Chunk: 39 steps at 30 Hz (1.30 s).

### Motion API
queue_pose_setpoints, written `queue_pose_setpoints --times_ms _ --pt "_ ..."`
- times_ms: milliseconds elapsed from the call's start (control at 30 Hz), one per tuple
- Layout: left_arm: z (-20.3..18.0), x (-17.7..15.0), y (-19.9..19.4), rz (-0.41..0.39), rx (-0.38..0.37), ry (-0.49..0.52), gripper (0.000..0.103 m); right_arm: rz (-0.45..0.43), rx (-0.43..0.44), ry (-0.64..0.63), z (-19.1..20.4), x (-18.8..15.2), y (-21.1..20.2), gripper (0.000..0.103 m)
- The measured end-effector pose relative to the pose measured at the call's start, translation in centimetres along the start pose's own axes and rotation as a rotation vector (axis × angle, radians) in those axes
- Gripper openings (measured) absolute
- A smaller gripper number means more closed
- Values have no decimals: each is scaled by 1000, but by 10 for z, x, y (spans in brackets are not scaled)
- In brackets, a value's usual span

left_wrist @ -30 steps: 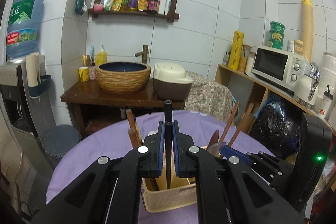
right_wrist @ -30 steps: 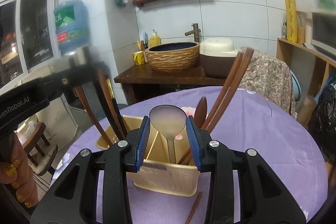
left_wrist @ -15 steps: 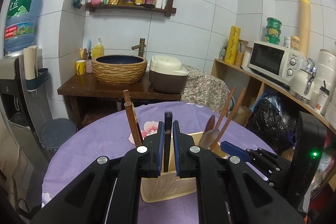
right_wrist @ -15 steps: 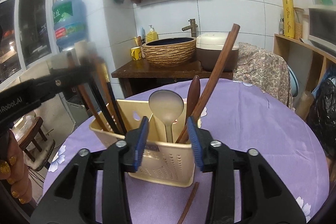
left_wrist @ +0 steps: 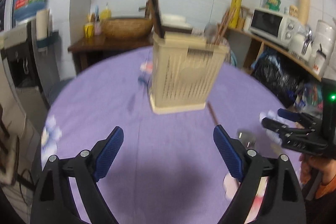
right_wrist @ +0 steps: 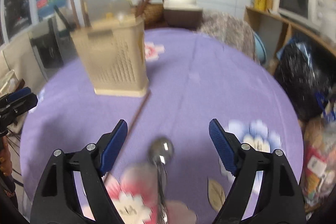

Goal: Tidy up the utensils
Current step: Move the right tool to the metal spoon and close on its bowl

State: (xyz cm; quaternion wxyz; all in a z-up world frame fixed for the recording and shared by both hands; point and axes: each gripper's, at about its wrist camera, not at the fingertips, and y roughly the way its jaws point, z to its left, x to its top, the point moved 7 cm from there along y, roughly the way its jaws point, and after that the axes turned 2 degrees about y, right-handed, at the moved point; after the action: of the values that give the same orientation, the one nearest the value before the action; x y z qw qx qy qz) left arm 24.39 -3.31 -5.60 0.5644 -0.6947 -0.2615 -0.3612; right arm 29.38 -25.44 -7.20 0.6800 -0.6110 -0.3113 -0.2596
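While both my grippers are opening with nothing inside, the metal spoon [right_wrist: 161, 152] lies between my right gripper's [right_wrist: 168, 133] fingers, handle toward me.

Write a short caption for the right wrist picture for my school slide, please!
Right gripper opening above a metal spoon on the purple tablecloth, beige utensil holder behind.

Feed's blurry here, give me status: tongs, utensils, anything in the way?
Left tongs and right tongs opening, nothing gripped. Metal spoon lies between the right pair. Brown chopstick lies beside the beige slotted holder. No obstruction.
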Motion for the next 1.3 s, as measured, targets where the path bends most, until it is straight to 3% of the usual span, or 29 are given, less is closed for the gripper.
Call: queue_pose_setpoints --times_ms 200,433,633,867,967,1300 --pt "-4 -47 16 108 10 -6 87 113 -22 -28 4 -52 11 80" --pt "-9 -46 9 95 2 5 87 169 -57 -112 19 -62 28 78" --pt "-9 -53 8 102 -5 -5 87 212 11 -63 16 -49 43 63" --pt "-15 -55 8 112 -17 -1 87 230 17 -70 22 -33 57 49" --pt "-19 -56 8 113 -21 10 87 234 16 -72 23 -28 61 39" --pt "-33 -59 15 140 -39 40 87 219 27 -61 16 -28 59 15"
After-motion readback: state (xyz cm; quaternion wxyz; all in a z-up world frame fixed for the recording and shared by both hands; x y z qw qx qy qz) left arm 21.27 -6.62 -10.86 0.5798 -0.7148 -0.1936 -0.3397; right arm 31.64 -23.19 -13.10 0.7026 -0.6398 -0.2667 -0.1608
